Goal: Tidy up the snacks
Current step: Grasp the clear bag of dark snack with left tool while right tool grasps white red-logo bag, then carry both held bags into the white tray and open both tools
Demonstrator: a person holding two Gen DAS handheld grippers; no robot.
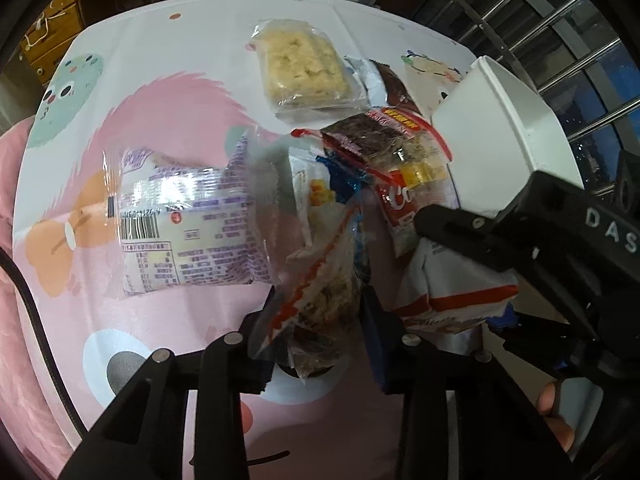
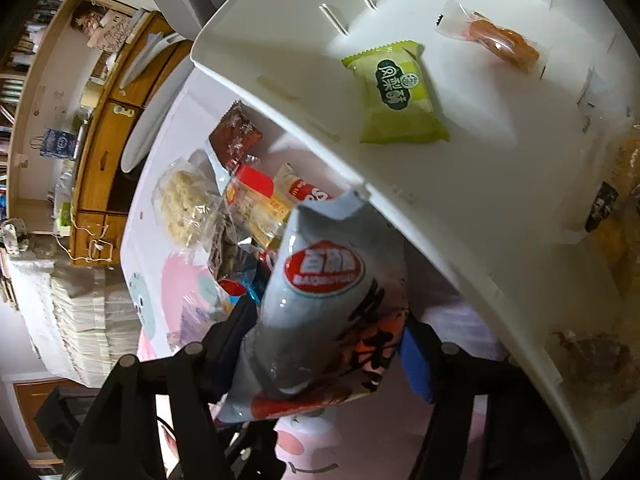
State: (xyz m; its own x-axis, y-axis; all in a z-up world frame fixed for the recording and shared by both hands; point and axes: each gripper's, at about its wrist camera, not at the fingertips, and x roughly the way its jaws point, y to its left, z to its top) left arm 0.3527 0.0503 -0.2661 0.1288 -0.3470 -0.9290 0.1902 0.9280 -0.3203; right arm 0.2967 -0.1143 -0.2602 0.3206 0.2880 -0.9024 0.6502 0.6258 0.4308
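Your left gripper [image 1: 316, 320] pinches a clear packet with a red zigzag edge [image 1: 320, 292], its fingers pressed on both sides of the wrapper, low over the pink patterned tablecloth [image 1: 168, 112]. Your right gripper [image 2: 328, 344] is clamped on a grey-white pouch with a red oval label [image 2: 320, 300], which bulges between the fingers just beside the white bin [image 2: 460, 200].

Past your left fingers, the snack pile lies loose on the cloth: a purple-printed clear bag [image 1: 188, 224] to the left, a red and white packet [image 1: 404, 208] and a dark bar in a red-trimmed wrapper [image 1: 372, 140] in the middle, and a pale crumbly block in clear film [image 1: 304, 68] farthest off. The bin's corner [image 1: 500, 120] stands at the right of that pile.

Inside the bin, seen from your right wrist, a green packet [image 2: 396, 100] lies flat on the floor, and beyond it sits an orange snack in clear wrap [image 2: 500, 44]. Something brownish shows at the bin's right edge, too blurred to name.
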